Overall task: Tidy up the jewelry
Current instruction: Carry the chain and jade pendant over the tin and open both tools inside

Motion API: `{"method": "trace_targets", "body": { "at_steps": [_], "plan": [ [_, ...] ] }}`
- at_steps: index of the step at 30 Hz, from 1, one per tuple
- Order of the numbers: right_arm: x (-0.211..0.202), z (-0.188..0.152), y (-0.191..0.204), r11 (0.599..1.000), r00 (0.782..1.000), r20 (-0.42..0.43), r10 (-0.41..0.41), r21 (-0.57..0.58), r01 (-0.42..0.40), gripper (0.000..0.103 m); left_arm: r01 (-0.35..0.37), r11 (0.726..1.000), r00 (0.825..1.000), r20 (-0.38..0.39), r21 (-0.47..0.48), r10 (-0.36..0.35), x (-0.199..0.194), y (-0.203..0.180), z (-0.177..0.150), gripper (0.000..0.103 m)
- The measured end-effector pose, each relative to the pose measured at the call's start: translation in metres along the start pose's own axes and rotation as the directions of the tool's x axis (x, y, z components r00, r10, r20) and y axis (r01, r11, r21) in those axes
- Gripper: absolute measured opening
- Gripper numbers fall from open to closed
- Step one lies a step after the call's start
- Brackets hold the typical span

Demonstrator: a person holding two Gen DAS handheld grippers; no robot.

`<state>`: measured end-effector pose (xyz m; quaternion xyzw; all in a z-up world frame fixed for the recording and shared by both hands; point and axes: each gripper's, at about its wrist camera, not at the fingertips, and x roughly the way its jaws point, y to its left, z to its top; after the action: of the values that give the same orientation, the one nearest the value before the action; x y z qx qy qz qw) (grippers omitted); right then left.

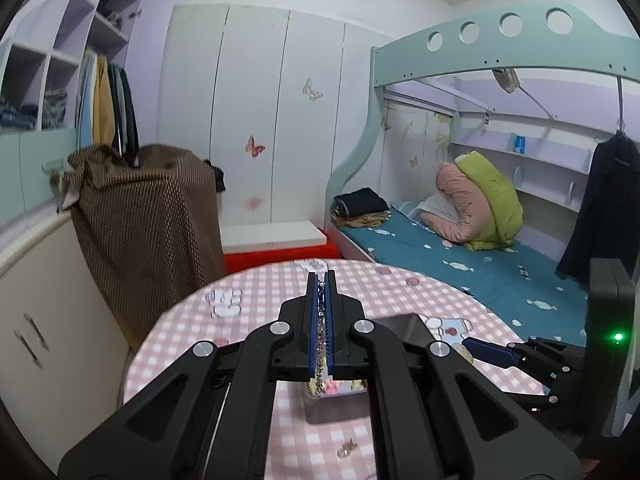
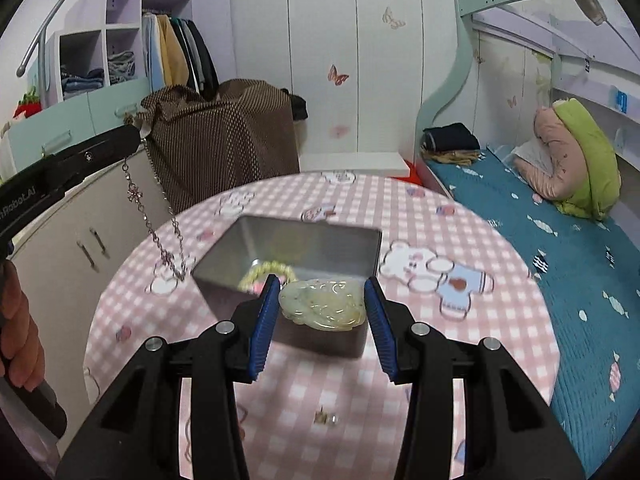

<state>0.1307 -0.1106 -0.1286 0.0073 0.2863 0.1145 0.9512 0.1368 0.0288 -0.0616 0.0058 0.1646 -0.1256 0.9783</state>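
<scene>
My left gripper [image 1: 321, 276] is shut on a silver chain [image 1: 320, 320]; in the right wrist view the chain [image 2: 168, 236] hangs from it [image 2: 138, 132] above the table, left of the metal tin [image 2: 288, 240]. My right gripper [image 2: 320, 284] is open, and a pale green jade pendant [image 2: 322, 306] sits between its fingers over the tin's near edge, apart from both pads. A bead bracelet [image 2: 266, 270] lies inside the tin. In the left wrist view the tin [image 1: 404, 328] is partly hidden behind my fingers, and the right gripper [image 1: 486, 350] shows at the right.
A round table with pink checked cloth [image 2: 440, 240] holds the tin. A small gold earring [image 2: 326, 418] lies on the cloth near me; it also shows in the left wrist view [image 1: 347, 447]. A bunk bed [image 2: 560, 220] stands right, a covered cabinet [image 2: 224, 140] behind left.
</scene>
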Motion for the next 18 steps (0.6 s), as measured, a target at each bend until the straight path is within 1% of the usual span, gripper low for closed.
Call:
{"method": "trace_targets", "body": {
  "at_steps": [5,8,14,18],
  "plan": [
    [0.002,0.011,-0.003,1.000,0.999,0.030,0.011,0.008,-0.011,0.041,0.026,0.999,0.999,0.018,0.023,-0.026,0.009,-0.015,0.011,0.002],
    [0.008,0.016,-0.006,1.000,0.999,0.032,0.010,0.009,-0.010,0.041,0.048,0.998,0.999,0.010,0.028,-0.048,0.019,-0.022,0.013,0.003],
    [0.022,0.018,-0.013,1.000,1.000,0.010,0.005,0.025,-0.005,0.041,0.071,0.997,0.996,-0.063,0.010,-0.070,0.051,-0.023,0.002,0.003],
    [0.031,0.018,-0.015,1.000,1.000,-0.012,0.007,0.018,-0.006,0.041,0.081,0.996,0.988,-0.134,-0.021,-0.083,0.073,-0.016,-0.012,0.003]
  ]
}}
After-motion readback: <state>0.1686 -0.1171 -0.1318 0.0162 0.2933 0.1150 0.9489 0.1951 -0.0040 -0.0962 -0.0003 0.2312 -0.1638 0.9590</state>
